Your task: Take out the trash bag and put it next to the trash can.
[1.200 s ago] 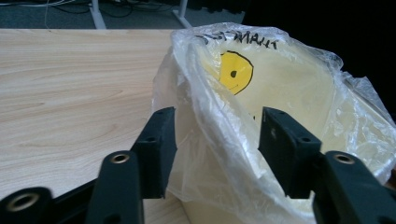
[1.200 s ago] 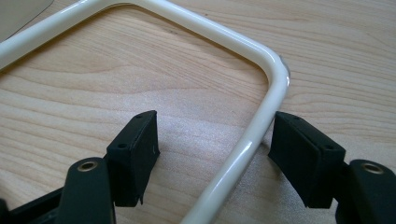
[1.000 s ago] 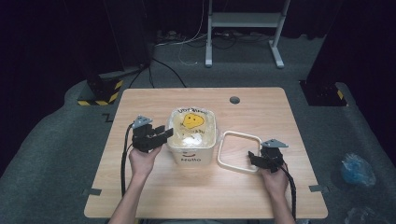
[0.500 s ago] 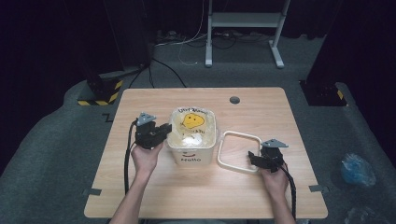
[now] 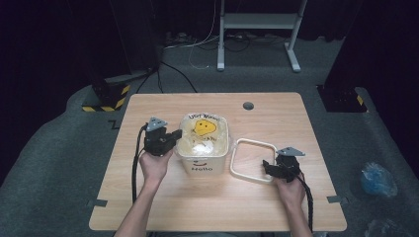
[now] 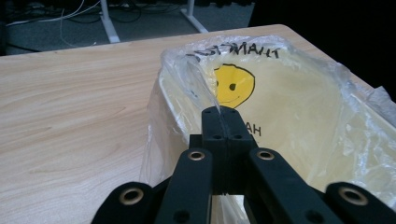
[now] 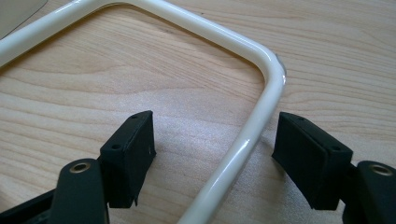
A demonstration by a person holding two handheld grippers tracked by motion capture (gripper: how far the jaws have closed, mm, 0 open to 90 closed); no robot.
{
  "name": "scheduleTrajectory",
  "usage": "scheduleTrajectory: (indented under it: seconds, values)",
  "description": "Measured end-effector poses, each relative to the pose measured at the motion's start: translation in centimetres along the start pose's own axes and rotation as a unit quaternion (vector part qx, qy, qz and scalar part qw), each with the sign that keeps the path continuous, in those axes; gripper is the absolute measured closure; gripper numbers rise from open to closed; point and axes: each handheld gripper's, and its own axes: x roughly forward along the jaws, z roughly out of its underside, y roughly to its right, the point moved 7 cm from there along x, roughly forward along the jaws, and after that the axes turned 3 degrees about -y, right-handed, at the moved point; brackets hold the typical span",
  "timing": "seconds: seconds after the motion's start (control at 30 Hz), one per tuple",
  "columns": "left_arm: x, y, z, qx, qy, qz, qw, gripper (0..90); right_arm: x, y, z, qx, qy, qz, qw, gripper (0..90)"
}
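Lining the bin looks to be the step in hand: at the left, the left gripper [image 6: 223, 123] has its jaws pressed together, apparently pinching the clear plastic bag [image 5: 203, 129] at the left rim of the cream bin [image 5: 201, 162]. Bin stands upright near the middle of the wooden table [image 5: 148, 207], mouth up, its "Hello" face toward the person; its longer side runs roughly away from the person. Bag drapes inside and over the rim, yellow smiley print facing up. Further right, the cream rectangular ring frame [image 5: 253, 159] lies flat on the table just beside the bin, long axis also running front to back. Right gripper [image 7: 212, 154] sits at the frame's near right corner, jaws apart, one each side of the rail, not yet clamped. Next move, as I judge it: close on that rail, lift the frame level, and carry it left over the bin while the bag edge is held taut.
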Motion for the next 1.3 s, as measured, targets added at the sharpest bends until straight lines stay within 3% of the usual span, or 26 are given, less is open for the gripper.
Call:
scheduleTrajectory:
  seconds: [0.2,0.47,0.87,1.13,1.3]
  values:
    - [-0.2,0.2,-0.5,0.006,0.002,0.006,1.0000,89.8,0.1,-0.2,0.0,-0.004,-0.004,-0.005,1.0000,22.4]
    - [-0.4,0.6,-0.9,0.009,0.010,0.013,0.9998,89.8,-0.5,-0.2,-0.2,0.007,-0.002,-0.021,0.9998,28.0]
    - [-0.6,0.6,-1.2,0.004,0.019,0.029,0.9994,89.8,-2.1,-1.7,-2.3,-0.011,0.014,-0.031,0.9994,34.8]
    - [-0.3,1.0,-1.5,-0.007,0.022,0.040,0.9990,89.8,-3.1,-2.7,-3.8,-0.024,0.014,-0.047,0.9985,39.2]
    - [-0.2,1.1,-1.7,-0.001,0.020,0.040,0.9990,89.8,-3.5,-3.2,-4.4,-0.022,0.020,-0.063,0.9976,40.7]
